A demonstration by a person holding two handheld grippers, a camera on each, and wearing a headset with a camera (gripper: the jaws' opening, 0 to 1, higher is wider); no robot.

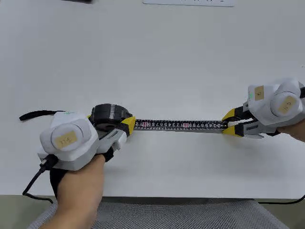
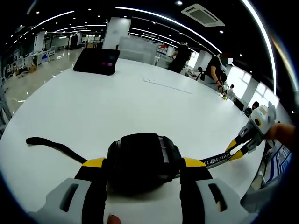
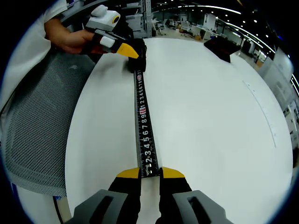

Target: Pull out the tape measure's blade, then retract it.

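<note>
Left gripper (image 1: 110, 122) squeezes the black tape measure (image 1: 108, 113) tight, with one yellow-tipped jaw on each side of its round body. In the head view the tape measure sits on the white table (image 1: 167, 57) at about 8 o'clock. Its blade (image 1: 178, 125) is pulled out and runs straight toward 3 o'clock, lying low over the table with its numbers facing up. At the far end of the blade, the right gripper (image 1: 228, 124) has its two yellow tips pinched shut on the blade's end. In the right gripper view, the right gripper (image 3: 149, 173) is at 6 o'clock, with the blade (image 3: 142, 116) starting between its jaws and going up toward 12 o'clock. There it meets the tape measure (image 3: 138, 55) and the left gripper (image 3: 122, 48), which a hand (image 3: 70, 41) holds. In the left gripper view the tape measure (image 2: 142, 158) fills the gap between the jaws of the left gripper (image 2: 143, 163). The blade (image 2: 217, 159) goes off toward 3 o'clock to the right gripper (image 2: 238, 150). A thin black strap (image 1: 35, 114) lies flat on the table at 9 o'clock from the tape measure and trails away from it. The hand (image 1: 78, 186) is wrapped around the left gripper from 6 o'clock. Grey mesh (image 1: 167, 215) shows past the near edge of the table. Far across the table, at about 11 o'clock in the left gripper view, a flat black board (image 2: 98, 60) leans up.
</note>
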